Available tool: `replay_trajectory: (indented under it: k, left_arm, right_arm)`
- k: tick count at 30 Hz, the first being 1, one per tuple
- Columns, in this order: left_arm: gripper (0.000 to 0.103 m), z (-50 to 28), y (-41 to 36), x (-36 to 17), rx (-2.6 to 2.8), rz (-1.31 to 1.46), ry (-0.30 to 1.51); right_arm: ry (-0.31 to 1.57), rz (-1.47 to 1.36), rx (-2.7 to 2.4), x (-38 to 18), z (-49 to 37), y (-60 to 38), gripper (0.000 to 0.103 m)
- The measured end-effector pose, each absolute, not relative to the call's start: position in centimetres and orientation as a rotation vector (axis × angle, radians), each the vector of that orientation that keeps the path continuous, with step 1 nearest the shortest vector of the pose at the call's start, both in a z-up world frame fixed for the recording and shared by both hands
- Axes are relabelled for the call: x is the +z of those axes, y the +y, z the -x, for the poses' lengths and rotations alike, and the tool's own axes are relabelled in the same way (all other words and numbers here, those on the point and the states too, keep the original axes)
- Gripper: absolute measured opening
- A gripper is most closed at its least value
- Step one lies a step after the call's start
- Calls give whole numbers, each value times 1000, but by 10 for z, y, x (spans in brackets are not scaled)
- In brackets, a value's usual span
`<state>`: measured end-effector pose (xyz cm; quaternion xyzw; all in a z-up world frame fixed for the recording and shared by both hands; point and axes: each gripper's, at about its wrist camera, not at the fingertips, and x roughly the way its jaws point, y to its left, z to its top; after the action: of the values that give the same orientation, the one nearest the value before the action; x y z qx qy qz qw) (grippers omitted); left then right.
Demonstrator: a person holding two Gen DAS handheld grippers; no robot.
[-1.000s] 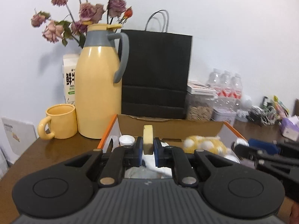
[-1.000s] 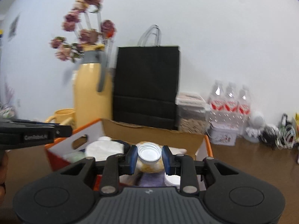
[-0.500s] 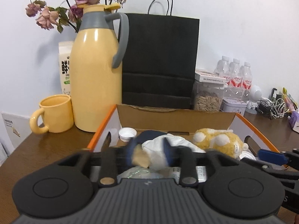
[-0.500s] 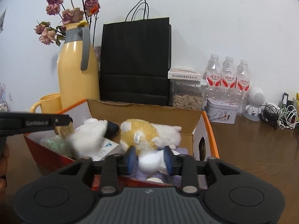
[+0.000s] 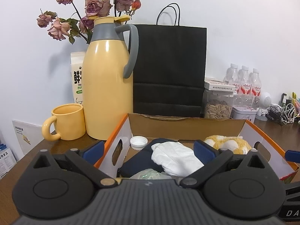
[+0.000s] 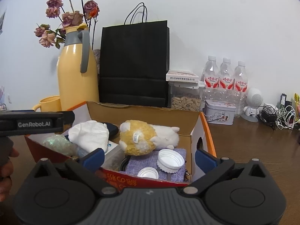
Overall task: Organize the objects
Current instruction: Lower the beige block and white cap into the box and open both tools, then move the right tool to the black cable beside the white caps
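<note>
An open cardboard box [image 5: 185, 125] with orange edges sits in front of both grippers on the brown table. In it lie a white crumpled cloth [image 5: 174, 155], a dark pouch [image 5: 138, 161], a white cap [image 5: 138, 142] and a yellow-and-white plush toy [image 6: 142, 136]. Two more white caps, one large [image 6: 170, 161] and one small [image 6: 148, 172], rest on a purple cloth [image 6: 136, 163] at the box's near right corner. My left gripper [image 5: 148, 150] hovers over the box's left end, jaws opening wide, nothing between them. My right gripper [image 6: 149, 157], also opening, straddles the near right corner with no pad touching anything.
Behind the box stand a yellow jug [image 5: 106, 86], a yellow mug [image 5: 67, 121], a black paper bag [image 5: 168, 69], a seed jar [image 5: 217, 105] and water bottles [image 5: 243, 82]. A tin [image 6: 219, 112] and tangled cables [image 6: 277, 114] lie to the right. A hand [image 6: 5, 166] shows at the left edge.
Both grippers went from shut to wide open. The right one let go of the large white cap, which now lies in the box. The left one released a pale yellow piece, now out of sight.
</note>
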<state>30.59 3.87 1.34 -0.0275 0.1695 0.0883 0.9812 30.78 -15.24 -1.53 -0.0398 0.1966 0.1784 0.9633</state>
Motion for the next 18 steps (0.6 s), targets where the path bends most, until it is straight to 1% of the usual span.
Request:
replay_trajectory:
  k: [11,18]
  left_arm:
    - [103,-278,42,10,152,65,312]
    - [103,-247,46,7,115,38,333]
  right_arm:
    - [362,102,402,-9,-281,-163,103]
    - [393,165,431,-19,-254,-168,103]
